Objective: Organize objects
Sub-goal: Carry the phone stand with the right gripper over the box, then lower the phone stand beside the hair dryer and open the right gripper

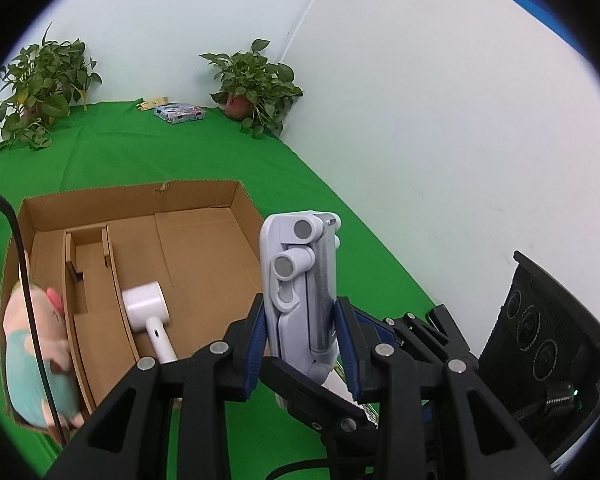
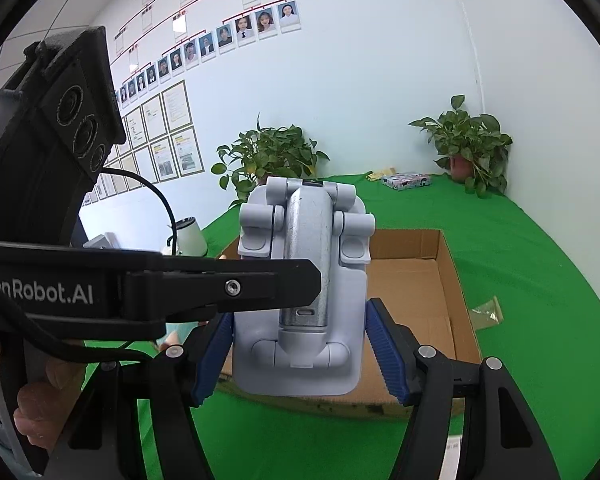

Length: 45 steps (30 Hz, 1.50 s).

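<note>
So: plush toy (image 1: 36, 356) lower left in cardboard box (image 1: 204, 196), white tool (image 1: 146, 308) mid-box. Left gripper (image 1: 300, 340) clamped on grey folding stand (image 1: 300, 280), centre frame. Right gripper (image 2: 300, 348) apart around stand, apparently not touching.

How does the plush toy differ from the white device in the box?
The plush toy looks soft and is pink and teal; the white device looks hard and plain, with a round head on a handle. The plush toy sits at the left end, beyond the dividers; the white device lies in the wide compartment on their right. Both are inside the cardboard box.
</note>
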{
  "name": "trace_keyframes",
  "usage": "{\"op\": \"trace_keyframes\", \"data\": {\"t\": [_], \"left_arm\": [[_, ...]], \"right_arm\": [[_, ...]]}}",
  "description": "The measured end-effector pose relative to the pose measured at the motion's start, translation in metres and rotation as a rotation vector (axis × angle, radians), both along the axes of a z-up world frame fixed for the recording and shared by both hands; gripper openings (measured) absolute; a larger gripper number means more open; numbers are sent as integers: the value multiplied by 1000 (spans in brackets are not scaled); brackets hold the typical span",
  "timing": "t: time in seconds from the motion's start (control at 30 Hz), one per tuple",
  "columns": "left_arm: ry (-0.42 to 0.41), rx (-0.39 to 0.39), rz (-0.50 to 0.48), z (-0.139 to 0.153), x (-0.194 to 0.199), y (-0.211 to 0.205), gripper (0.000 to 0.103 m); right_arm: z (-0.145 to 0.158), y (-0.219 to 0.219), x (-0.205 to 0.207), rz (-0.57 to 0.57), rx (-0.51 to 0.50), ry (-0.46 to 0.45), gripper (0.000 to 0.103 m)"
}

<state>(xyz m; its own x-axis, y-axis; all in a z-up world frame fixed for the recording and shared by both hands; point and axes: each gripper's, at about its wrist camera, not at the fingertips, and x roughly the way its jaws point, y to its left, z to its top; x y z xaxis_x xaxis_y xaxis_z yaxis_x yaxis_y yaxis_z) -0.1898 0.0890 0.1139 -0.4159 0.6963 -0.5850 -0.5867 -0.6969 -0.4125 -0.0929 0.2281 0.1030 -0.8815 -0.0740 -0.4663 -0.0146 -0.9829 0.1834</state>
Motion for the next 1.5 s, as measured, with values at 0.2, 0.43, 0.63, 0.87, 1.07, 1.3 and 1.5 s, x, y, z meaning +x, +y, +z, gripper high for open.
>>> {"op": "trace_keyframes", "data": {"t": [0.2, 0.43, 0.63, 0.87, 1.07, 1.3, 1.5], "left_arm": [[-66, -23, 18, -17, -30, 6, 31], [-189, -41, 51, -64, -58, 7, 31], [-276, -70, 75, -107, -73, 10, 31], [-369, -101, 104, -143, -80, 12, 31], [-418, -106, 156, -155, -83, 6, 32], [-450, -161, 236, -159, -88, -6, 31], [-412, -133, 259, -140, -78, -27, 31]], "right_arm": [[-8, 19, -41, 24, -53, -73, 63], [-54, 29, -75, 40, -121, -180, 63], [-104, 35, -94, 62, -171, -288, 63], [-147, 45, -111, 69, -233, -391, 63], [-164, 45, -124, 83, -239, -450, 62], [-170, 37, -128, 67, -210, -507, 62], [-176, 34, -137, 34, -171, -554, 62]]}}
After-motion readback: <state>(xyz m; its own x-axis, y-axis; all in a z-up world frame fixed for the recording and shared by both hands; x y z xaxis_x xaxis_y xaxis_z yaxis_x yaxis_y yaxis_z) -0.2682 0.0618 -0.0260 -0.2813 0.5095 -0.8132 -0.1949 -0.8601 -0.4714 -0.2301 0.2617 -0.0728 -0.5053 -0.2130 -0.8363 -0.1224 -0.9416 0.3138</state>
